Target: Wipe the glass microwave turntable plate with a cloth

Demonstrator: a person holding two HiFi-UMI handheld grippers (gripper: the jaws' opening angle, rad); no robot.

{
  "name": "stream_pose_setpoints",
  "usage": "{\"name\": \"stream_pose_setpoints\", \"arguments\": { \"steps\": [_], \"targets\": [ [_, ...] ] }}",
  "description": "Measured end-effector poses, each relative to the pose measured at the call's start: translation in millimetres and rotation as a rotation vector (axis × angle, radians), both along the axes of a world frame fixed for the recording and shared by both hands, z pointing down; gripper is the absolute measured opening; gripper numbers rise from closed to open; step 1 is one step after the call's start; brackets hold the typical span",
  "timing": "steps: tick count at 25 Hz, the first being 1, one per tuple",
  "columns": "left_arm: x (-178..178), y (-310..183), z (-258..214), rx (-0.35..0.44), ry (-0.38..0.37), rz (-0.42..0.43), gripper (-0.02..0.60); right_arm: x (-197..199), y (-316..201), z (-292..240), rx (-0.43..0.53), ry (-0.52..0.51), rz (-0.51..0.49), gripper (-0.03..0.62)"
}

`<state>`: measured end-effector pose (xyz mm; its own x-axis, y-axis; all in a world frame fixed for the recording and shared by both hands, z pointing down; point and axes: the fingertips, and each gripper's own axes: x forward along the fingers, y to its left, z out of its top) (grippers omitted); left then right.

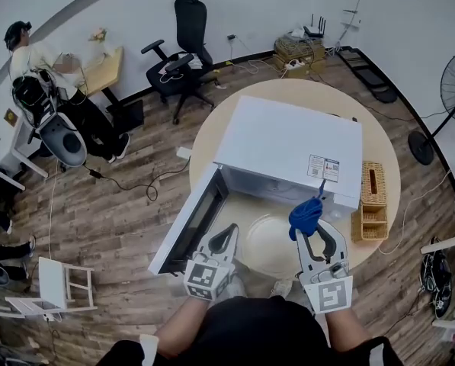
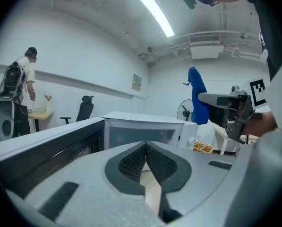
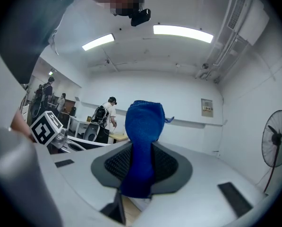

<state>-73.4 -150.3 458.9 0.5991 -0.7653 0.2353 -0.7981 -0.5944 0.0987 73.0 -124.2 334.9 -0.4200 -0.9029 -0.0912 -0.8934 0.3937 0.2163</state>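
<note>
At the right gripper (image 3: 141,174): clamped on the blue cloth (image 3: 143,141), pinched low, with the bulk bunched up past the tips. At the left gripper (image 2: 145,148): pressed together on nothing.

Just below and between the two sets of tips, flat on the table (image 1: 379,151) before the open microwave (image 1: 288,147): the glass plate (image 1: 269,246), touched by neither gripper nor cloth. Out past the left gripper's outer side, the swung-open door (image 1: 193,223); out past the right gripper, a wicker basket (image 1: 373,197).

Likely trouble from here:
- Wiping with a narrow wad instead of a spread face, so smearing or missing the rim.
- Pressing too low and scraping hard tips on glass, with so little cloth wrapped under them.
- Pushing the loose plate across the table or off its edge, with nothing pinning it. Worth steadying with the left gripper.
- Clipping the door on a wide sweep.
</note>
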Motion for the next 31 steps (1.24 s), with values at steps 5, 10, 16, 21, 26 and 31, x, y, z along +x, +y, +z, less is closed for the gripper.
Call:
{"name": "stream_pose_setpoints", "arguments": {
  "steps": [5,10,16,21,26,31],
  "targets": [
    [-2.9,-1.2,-10.3,0.024,0.005,-0.011,0.006,4.0,-0.5,-5.7,0.022,0.000,0.014,0.097],
    [-2.5,-1.0,-11.6,0.027,0.003,-0.012,0.006,3.0,-0.8,-6.4,0.025,0.006,0.014,0.092],
    [-1.5,2.3,-8.2,0.014,0.002,-0.011,0.006,2.2,-0.5,-7.9,0.034,-0.003,0.014,0.092],
    [-0.4,5.2,-1.0,-0.011,-0.005,-0.001,0.006,1.1,-0.4,-7.0,0.034,-0.001,0.015,0.092],
    [1.1,9.8,7.2,-0.035,-0.009,0.007,0.006,0.6,1.2,-4.9,0.029,0.007,0.013,0.092],
    [2.4,10.6,11.0,-0.046,-0.013,0.013,0.006,3.5,0.1,-2.2,0.019,0.018,0.020,0.092]
  ]
}}
